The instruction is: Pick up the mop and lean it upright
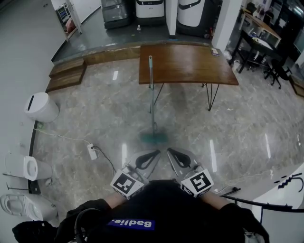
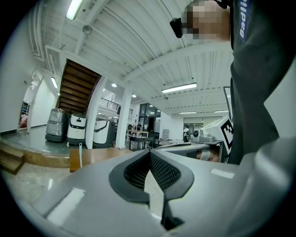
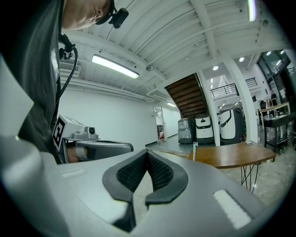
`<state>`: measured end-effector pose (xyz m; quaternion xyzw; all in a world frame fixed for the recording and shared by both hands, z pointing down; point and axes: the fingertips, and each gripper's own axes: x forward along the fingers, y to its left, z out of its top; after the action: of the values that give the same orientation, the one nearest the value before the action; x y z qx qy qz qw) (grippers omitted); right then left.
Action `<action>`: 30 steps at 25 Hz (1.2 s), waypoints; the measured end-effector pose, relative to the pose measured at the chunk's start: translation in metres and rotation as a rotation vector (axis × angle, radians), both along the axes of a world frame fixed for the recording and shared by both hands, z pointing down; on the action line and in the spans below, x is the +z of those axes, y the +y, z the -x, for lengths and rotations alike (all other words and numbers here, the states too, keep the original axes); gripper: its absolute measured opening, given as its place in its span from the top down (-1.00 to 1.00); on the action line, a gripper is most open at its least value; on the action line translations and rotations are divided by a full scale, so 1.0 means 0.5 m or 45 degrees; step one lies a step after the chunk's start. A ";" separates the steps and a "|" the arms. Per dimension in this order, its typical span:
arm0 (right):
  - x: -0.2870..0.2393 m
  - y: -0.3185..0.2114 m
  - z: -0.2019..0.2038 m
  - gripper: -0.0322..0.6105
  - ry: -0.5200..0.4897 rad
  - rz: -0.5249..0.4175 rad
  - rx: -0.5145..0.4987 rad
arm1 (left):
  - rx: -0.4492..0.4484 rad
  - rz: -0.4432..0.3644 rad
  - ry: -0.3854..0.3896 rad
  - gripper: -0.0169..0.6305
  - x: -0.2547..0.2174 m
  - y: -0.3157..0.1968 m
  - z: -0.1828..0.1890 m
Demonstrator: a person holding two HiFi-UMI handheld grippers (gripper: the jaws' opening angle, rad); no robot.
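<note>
The mop stands upright, its thin pole (image 1: 151, 90) leaning on the near edge of the brown table (image 1: 190, 64) and its teal head (image 1: 153, 137) resting on the marble floor. Both grippers are held close to my chest, well short of the mop head. My left gripper (image 1: 156, 153) is shut with nothing in it, and so is my right gripper (image 1: 170, 152). In the left gripper view the pads meet at the left gripper's tip (image 2: 149, 153), and the mop's handle top (image 2: 80, 154) shows far off. The right gripper view shows the right gripper (image 3: 148, 153) shut and the handle (image 3: 194, 151) by the table.
A white power strip (image 1: 92, 151) with its cable lies on the floor to the left. White bins and toilets (image 1: 42, 107) line the left wall. Wooden steps (image 1: 66, 73) rise at the far left, cleaning machines (image 1: 149, 10) stand behind the table, and desks and chairs (image 1: 273, 42) fill the right.
</note>
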<state>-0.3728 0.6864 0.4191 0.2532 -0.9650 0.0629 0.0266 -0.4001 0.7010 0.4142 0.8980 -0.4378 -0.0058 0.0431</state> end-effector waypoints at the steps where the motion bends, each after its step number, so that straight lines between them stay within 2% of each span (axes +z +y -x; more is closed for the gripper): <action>1: -0.001 -0.002 -0.006 0.89 -0.002 0.000 -0.004 | -0.005 0.007 0.004 0.91 -0.005 -0.002 -0.007; 10: 0.021 -0.026 -0.077 0.89 -0.021 -0.015 -0.039 | -0.064 0.023 -0.012 0.91 -0.009 -0.025 -0.064; 20: 0.023 -0.039 -0.152 0.89 -0.061 0.027 -0.069 | -0.105 0.040 -0.017 0.91 -0.008 -0.036 -0.142; 30: 0.049 -0.078 -0.138 0.89 -0.006 0.069 -0.074 | -0.107 0.058 0.018 0.91 0.008 -0.082 -0.123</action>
<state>-0.3039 0.6475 0.4435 0.2240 -0.9699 0.0890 0.0330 -0.3385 0.6601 0.4183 0.8775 -0.4750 -0.0041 0.0664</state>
